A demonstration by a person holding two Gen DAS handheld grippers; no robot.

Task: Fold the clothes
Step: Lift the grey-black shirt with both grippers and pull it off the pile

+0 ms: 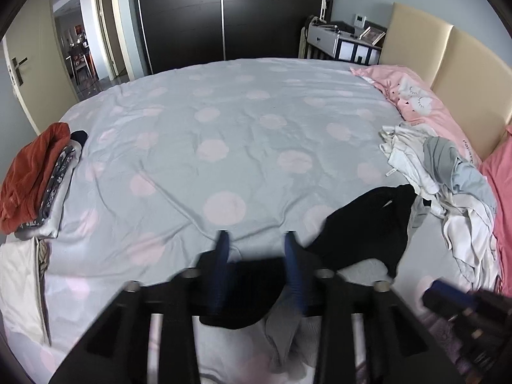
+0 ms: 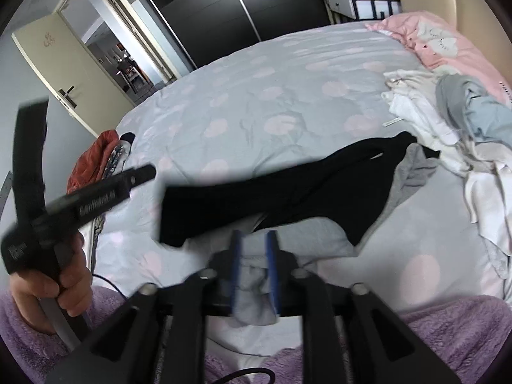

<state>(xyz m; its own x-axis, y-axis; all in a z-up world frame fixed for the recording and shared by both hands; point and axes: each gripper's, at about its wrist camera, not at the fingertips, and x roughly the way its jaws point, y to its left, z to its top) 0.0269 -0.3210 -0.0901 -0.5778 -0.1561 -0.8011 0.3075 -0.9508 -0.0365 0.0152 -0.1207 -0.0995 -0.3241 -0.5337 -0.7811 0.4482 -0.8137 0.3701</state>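
Black garment (image 2: 288,188) on bed (image 1: 224,112); left gripper (image 1: 256,240) jaws released; right gripper (image 2: 255,240) jaws parted

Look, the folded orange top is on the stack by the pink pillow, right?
Not quite. The folded orange top is on the stack, but at the bed's far-left edge near the door, opposite the pink pillow. The left wrist view shows it.
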